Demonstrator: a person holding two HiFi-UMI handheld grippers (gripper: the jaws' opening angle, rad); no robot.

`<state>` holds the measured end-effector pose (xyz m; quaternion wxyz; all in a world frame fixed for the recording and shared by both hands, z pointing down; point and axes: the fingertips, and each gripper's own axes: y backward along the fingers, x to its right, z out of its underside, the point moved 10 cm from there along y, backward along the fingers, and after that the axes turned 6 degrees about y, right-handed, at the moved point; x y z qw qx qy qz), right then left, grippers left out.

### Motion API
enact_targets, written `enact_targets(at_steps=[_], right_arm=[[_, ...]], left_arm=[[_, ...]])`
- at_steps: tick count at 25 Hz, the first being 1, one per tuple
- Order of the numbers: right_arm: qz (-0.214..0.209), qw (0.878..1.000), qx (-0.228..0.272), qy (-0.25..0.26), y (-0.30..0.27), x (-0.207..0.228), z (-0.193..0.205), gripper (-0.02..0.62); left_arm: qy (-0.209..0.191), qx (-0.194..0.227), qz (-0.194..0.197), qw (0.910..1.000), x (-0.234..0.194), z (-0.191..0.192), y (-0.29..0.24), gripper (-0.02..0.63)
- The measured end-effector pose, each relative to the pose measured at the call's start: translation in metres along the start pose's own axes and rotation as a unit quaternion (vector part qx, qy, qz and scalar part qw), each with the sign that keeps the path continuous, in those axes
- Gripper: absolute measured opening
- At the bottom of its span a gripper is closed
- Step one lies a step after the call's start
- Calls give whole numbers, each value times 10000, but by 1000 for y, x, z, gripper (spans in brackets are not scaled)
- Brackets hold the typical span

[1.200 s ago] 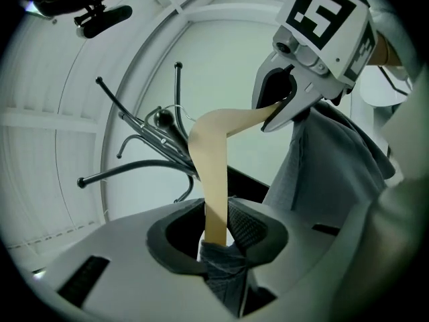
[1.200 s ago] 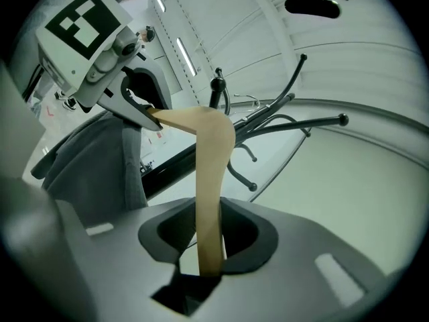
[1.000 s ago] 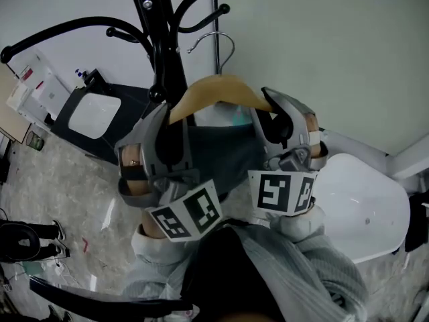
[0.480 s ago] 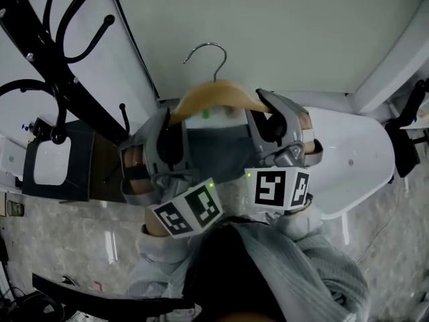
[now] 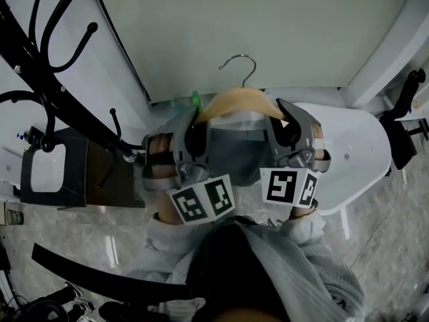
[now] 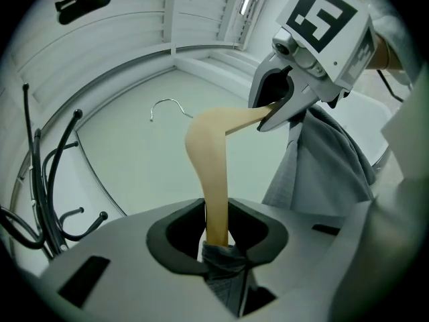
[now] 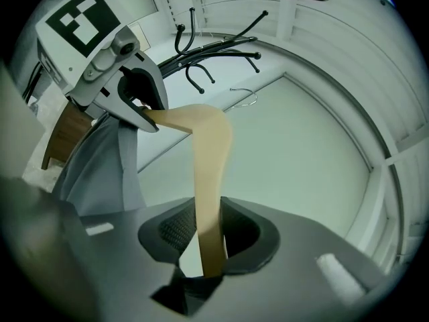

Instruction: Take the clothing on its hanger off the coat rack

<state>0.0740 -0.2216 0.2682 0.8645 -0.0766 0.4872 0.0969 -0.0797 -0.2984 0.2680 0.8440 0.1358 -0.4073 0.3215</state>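
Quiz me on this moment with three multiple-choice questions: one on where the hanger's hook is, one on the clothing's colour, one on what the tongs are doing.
1. Where is the hook of the hanger?
A. In the air, clear of the coat rack
B. Hung on a rack arm
C. Out of sight

2. What colour is the clothing?
A. Red
B. Yellow
C. Grey

3. The left tongs and right tongs are:
A. Both open
B. Both shut on the hanger
C. Gripping each other

Answers: A, the hook hangs free to the right of the rack; C, grey fabric drapes below the wood; B, each gripper view shows wood pinched between the jaws.
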Motion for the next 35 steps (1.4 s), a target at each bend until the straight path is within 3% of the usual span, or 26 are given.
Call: enact_targets(at_steps=[10,35], right_arm=[[35,9999,-54,-95,-2,-2,14,89],[-135,9995,279,-104,-4,-14,-10,89]], left_arm=[[-92,13,5,10000,9,-5,-9,98],[-53,-270,-210,9994,-6,11,13,98]])
